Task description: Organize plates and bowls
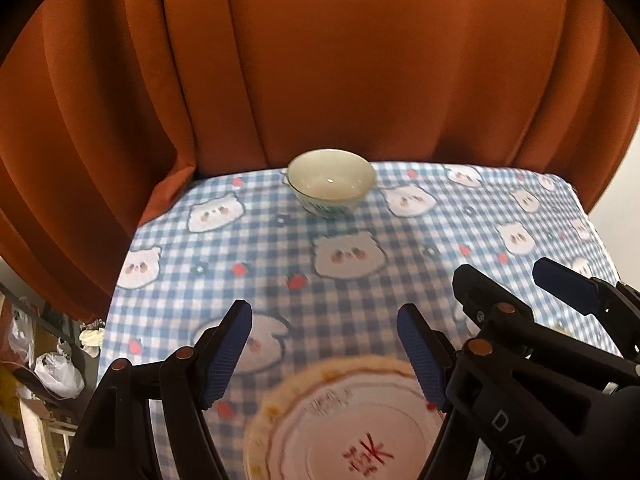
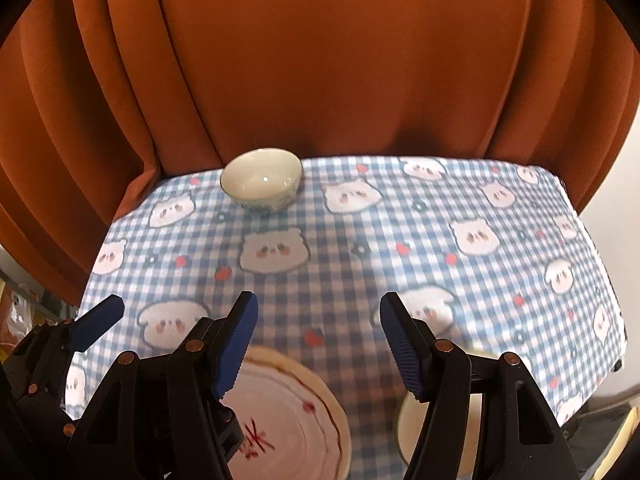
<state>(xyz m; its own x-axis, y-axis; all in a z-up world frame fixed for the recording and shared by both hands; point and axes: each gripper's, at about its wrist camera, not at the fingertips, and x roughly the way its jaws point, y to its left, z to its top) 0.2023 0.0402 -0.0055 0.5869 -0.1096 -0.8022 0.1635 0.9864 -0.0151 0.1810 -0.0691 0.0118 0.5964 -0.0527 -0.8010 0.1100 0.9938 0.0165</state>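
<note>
Bowl (image 1: 331, 180): upright at the tablecloth's (image 1: 420, 248) far edge, by the curtain (image 1: 320, 60).
Plate (image 1: 352, 428): near edge.
Left gripper (image 1: 324, 354): jaws apart, empty.
Right gripper (image 2: 318, 344): jaws apart, empty.

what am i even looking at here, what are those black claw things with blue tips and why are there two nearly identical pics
Each black claw is a hand-held two-finger gripper with blue ribbed pads; a person carries one in each hand. Each carries a fisheye camera looking along its fingers, hence two similar pictures. The first looks past the left gripper, the second past the right gripper; each also catches the other at its edge.

Both are open and hold nothing, above a table with a blue-and-white checked cloth printed with bears, before an orange curtain. Far back stands a small cream ceramic bowl. Near the cameras lies a white plate with a yellowish rim and red markings. Another cream dish, mostly hidden, sits behind the right gripper's finger.
</note>
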